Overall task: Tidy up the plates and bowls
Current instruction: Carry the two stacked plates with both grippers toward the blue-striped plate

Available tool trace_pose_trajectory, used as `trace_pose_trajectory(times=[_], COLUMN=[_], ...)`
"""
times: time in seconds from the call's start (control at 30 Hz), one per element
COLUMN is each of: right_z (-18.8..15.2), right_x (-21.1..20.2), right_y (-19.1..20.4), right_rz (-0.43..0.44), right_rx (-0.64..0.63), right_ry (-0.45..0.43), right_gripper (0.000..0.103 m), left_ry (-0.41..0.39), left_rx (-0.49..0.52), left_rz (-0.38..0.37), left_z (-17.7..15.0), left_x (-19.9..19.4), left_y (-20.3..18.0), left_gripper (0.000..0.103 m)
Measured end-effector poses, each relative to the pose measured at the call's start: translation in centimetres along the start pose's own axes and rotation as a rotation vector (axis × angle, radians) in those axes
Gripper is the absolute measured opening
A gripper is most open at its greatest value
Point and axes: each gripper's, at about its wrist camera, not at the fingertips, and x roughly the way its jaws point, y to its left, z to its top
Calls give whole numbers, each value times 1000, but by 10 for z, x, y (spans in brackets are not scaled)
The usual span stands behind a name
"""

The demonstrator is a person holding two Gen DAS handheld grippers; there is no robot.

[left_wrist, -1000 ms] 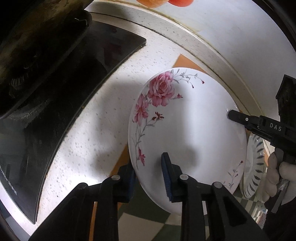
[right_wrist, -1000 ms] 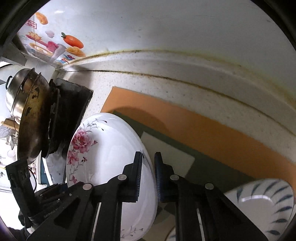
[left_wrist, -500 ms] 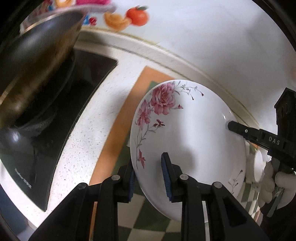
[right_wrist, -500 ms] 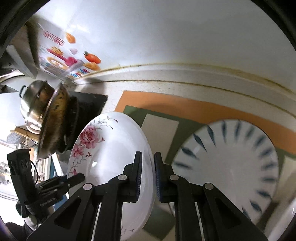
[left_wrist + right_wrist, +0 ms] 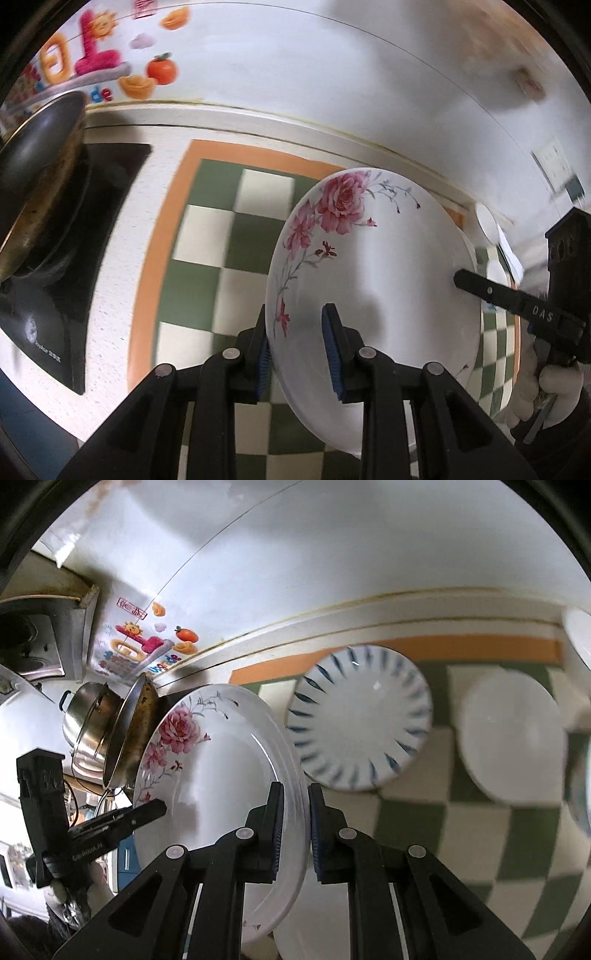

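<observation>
A white plate with pink roses (image 5: 373, 291) is held tilted above the counter by both grippers. My left gripper (image 5: 297, 347) is shut on its near rim; my right gripper (image 5: 476, 286) grips the opposite rim. In the right wrist view the rose plate (image 5: 218, 775) sits between the fingers of my right gripper (image 5: 295, 827), and my left gripper (image 5: 147, 810) holds its far edge. A white plate with blue dashes (image 5: 360, 716) and a plain white plate (image 5: 513, 734) lie on the checkered mat (image 5: 417, 819).
A black stove (image 5: 59, 288) with a dark wok (image 5: 37, 155) stands left of the green-and-white mat (image 5: 221, 236). A steel pot (image 5: 88, 723) sits behind the wok. More white dishes (image 5: 487, 225) lie at the far right by the wall.
Both grippers have carried the rose plate up and to the right, away from the stove and over the checkered mat. The blue-dashed and plain white plates have come into view.
</observation>
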Motion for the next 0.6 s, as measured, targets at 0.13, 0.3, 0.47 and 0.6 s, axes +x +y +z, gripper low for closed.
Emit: trace_pose_trajectory(times=[0.13, 0.3, 0.47, 0.6], right_z=[-38, -84, -118, -140], right_x=[-26, -39, -33, -21], right_y=[-26, -64, -96, -118], right_rz=[-16, -40, -60, -76], right_rx=[47, 117, 180, 219], right_ry=[-12, 2, 41, 80], right_gripper=[15, 15, 15, 15], left_ry=[36, 111, 196, 259], left_rx=[54, 118, 179, 201], left_rz=[-12, -9, 7, 27], left_z=[-13, -35, -58, -73], left_x=[11, 37, 71, 94], left_y=[-25, -52, -74, -82], left_gripper=[23, 23, 23, 24])
